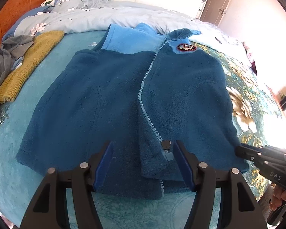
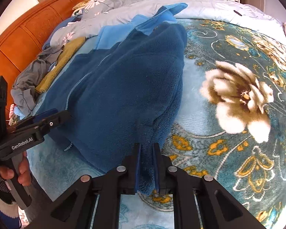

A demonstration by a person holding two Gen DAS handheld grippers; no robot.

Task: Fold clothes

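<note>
The fleece vest (image 1: 112,95) lies flat on its back on the bed, thick dark-blue pile with a lighter blue yoke and collar, a pale zipper (image 1: 148,87) running crookedly from collar to hem, and a round embroidered badge (image 1: 186,48) just below the collar. Its hem is the edge nearest me. My left gripper (image 1: 142,164) points steeply down at that hem with its blue-padded jaws standing wide apart on either side of the zipper's lower end, the black zipper pull (image 1: 166,145) between them; the pads press on nothing. My right gripper (image 2: 146,164) is at the hem corner on the side away from the zipper, its jaws drawn nearly together with a bunched fold of fleece pinched between the pads, so the cloth rises in a soft ridge from there. My left hand (image 2: 21,169) wraps the other handle. Beyond the vest's sleeveless side, toward the wooden headboard (image 2: 24,36), a mustard knitted piece (image 1: 26,66) and crumpled grey cloth (image 1: 7,57) lie close to its edge. Past the collar a pale floral quilt (image 1: 97,17) is heaped. On the badge side the plush teal blanket (image 2: 228,61) with cream and gold flowers spreads wide and bare, and a strip of it shows below the hem.
</note>
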